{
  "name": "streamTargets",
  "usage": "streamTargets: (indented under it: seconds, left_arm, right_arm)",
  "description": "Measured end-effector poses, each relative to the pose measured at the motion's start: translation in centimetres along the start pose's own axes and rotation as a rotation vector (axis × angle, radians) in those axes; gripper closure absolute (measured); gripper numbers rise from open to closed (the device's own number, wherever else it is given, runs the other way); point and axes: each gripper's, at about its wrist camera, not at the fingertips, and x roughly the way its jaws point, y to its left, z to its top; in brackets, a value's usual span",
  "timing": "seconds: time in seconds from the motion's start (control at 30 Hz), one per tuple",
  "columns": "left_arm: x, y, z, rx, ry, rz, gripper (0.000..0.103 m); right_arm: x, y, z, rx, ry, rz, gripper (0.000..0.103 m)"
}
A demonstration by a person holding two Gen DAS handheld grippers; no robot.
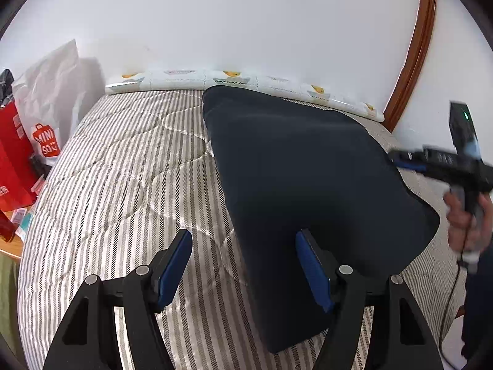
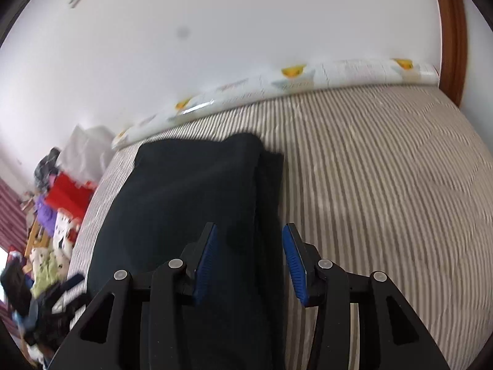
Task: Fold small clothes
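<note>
We see the bed (image 1: 117, 166) first, covered by a quilted spread of grey and white stripes, its far edge against a white wall (image 1: 246, 24). Along that far edge runs a long white cushion (image 1: 185, 78) printed with yellow ducks. On the spread lies the dark navy garment (image 1: 302, 185), folded into a thick flat stack that reaches from close to the far edge toward the near edge, nearer the right side of the bed in the left wrist view. In the right wrist view the same garment (image 2: 185, 203) shows a folded layer edge along its right side.

Beyond the bed's left edge we see a white shopping bag (image 1: 49, 108) with a red logo and a red bag (image 1: 12, 160) beside it.

Our left claw (image 1: 243, 265) stands with its blue pads wide apart, the right pad over the garment's near left edge, the left pad over bare spread. Our right claw (image 2: 249, 262) is likewise spread apart above the garment's right edge, gripping nothing. The right hand (image 1: 468, 215) shows blurred by the bed's right edge.
</note>
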Motion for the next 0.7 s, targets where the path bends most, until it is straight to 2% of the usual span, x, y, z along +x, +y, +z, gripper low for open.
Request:
streamTargets:
  seconds: [0.03, 0.07, 0.1, 0.13, 0.2, 0.27, 0.3, 0.33, 0.4, 0.53, 0.67, 0.7]
  left_arm:
    - [-0.1, -0.1, -0.1, -0.004, -0.002, 0.006, 0.035]
    - [-0.3, -0.2, -0.3, -0.007, -0.005, 0.013, 0.035]
    - [-0.4, -0.3, -0.4, -0.007, -0.007, 0.022, 0.035]
    - [-0.6, -0.4, -0.6, -0.006, -0.008, 0.034, 0.035]
    - [-1.1, -0.7, -0.9, -0.006, -0.009, 0.049, 0.035]
    - [-1.8, -0.9, -1.4, -0.013, -0.006, 0.079, 0.035]
    - [-2.0, -1.0, -1.6, -0.015, -0.005, 0.083, 0.036]
    - [-2.4, -1.2, -1.9, -0.017, -0.004, 0.085, 0.036]
    - [-3.3, -1.6, -2.3, -0.017, -0.010, 0.093, 0.036]
    - [-5.3, -2.8, -2.9, -0.016, -0.029, 0.099, 0.036]
    - [-7.8, -4.2, -3.2, -0.016, -0.058, 0.113, 0.035]
    - [-8.5, -4.6, -3.3, -0.019, -0.067, 0.112, 0.032]
  right_arm:
    - [0.0, 0.0, -1.0, 0.000, 0.007, 0.008, 0.059]
    - [0.2, -0.1, -1.9, 0.002, 0.020, 0.020, 0.070]
    - [0.6, -0.2, -2.4, 0.005, 0.030, 0.044, 0.096]
    - [0.8, -0.3, -3.0, 0.006, 0.034, 0.076, 0.095]
    - [-0.1, -1.5, -3.5, 0.034, -0.050, 0.110, 0.097]
    - [-0.5, -3.7, -4.2, 0.197, -0.064, 0.215, 0.098]
    - [-0.6, -4.1, -4.5, 0.232, -0.064, 0.205, 0.098]
    - [-1.2, -3.9, -4.9, 0.239, -0.084, 0.155, 0.098]
    - [-2.6, -3.4, -5.5, 0.232, -0.116, 0.066, 0.094]
    - [-6.2, -1.3, -7.0, 0.177, -0.148, -0.083, 0.092]
    - [-9.7, 1.3, -8.7, 0.084, -0.160, -0.175, 0.054]
    - [-10.5, 1.8, -9.2, 0.076, -0.166, -0.183, 0.049]
